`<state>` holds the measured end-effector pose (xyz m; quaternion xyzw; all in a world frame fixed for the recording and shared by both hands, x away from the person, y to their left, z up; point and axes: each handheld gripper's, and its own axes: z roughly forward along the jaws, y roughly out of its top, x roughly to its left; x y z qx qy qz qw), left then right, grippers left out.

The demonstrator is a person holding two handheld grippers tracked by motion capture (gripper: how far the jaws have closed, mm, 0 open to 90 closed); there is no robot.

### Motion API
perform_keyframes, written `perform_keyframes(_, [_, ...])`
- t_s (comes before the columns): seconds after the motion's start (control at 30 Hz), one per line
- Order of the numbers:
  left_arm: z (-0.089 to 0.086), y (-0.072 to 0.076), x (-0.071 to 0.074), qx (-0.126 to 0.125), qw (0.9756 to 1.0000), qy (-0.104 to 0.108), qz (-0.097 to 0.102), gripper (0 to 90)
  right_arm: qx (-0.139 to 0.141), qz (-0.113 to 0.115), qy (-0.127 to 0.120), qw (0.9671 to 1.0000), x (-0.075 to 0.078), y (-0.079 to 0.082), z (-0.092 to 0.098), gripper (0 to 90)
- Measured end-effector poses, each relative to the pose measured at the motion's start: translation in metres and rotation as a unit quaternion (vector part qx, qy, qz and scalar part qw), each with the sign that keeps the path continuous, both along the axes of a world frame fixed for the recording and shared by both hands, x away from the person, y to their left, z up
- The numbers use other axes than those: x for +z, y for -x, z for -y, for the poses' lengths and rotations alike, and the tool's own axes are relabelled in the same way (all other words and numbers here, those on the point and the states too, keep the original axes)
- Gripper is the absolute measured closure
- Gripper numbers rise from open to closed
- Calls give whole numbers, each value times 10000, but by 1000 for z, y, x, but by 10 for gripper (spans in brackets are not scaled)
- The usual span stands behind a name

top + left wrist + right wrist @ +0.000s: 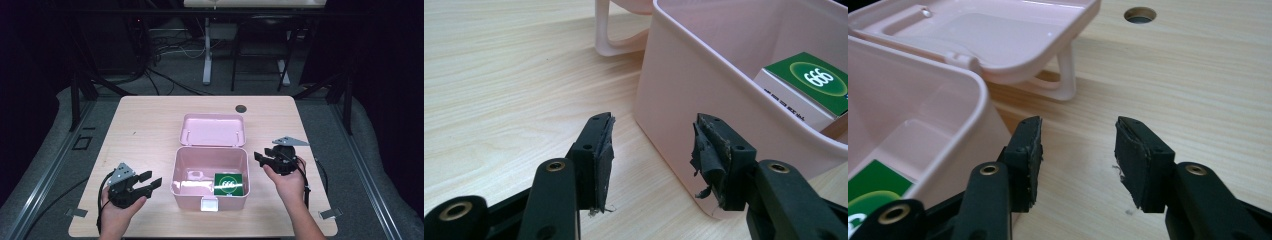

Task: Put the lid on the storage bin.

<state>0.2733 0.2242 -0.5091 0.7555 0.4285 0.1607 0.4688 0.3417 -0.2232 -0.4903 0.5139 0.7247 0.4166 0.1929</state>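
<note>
At counter (150,120) centre, the pink box (210,197) is sitting open, its lid (213,130) lying flat just behind it at 12 o'clock, handle (1066,75) propping it on the wood. Green carton (229,184) is already lying inside, at the box's 4 o'clock corner; the rest of the floor is looking bare apart from a glare patch.

Judging from that: loading looks done, and closing the lid and snapping the front latch (209,204) is probably what's left for you.

You're holding the left gripper (150,181) at the box's 9 o'clock and the right gripper (261,156) at its 3 o'clock, both just beside the walls. Both sets of jaws are standing well open and gripping nothing.

Nothing is blocking the lid's swing. A cable hole (241,108) is sitting at 1 o'clock, well clear. Watch the left jaws near the box's wall (684,100).
</note>
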Motion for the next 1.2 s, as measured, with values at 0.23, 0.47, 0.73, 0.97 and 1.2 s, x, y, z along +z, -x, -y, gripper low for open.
perform_keyframes(0.23, [-2, -1, 1, 17, 10000, -3, -12, 500, 127, -109, -115, 9998, 18, -6, -1, 520])
perform_keyframes(0.47, [-1, 3, 2, -27, 10000, 37, 11, 503, 215, -211, 72, 9995, 40, -16, -3, 520])
perform_keyframes(0.73, [4, 5, 2, -119, 9999, 41, 2, 506, 229, -388, 252, 9987, 52, -32, -10, 520])
perform_keyframes(0.97, [7, 6, 3, -167, 9998, 51, 13, 520, 184, -491, 370, 9979, 59, -48, -16, 520])
perform_keyframes(1.2, [12, 9, 9, -276, 9996, 65, 82, 532, 114, -635, 505, 9966, 66, -68, -25, 528])
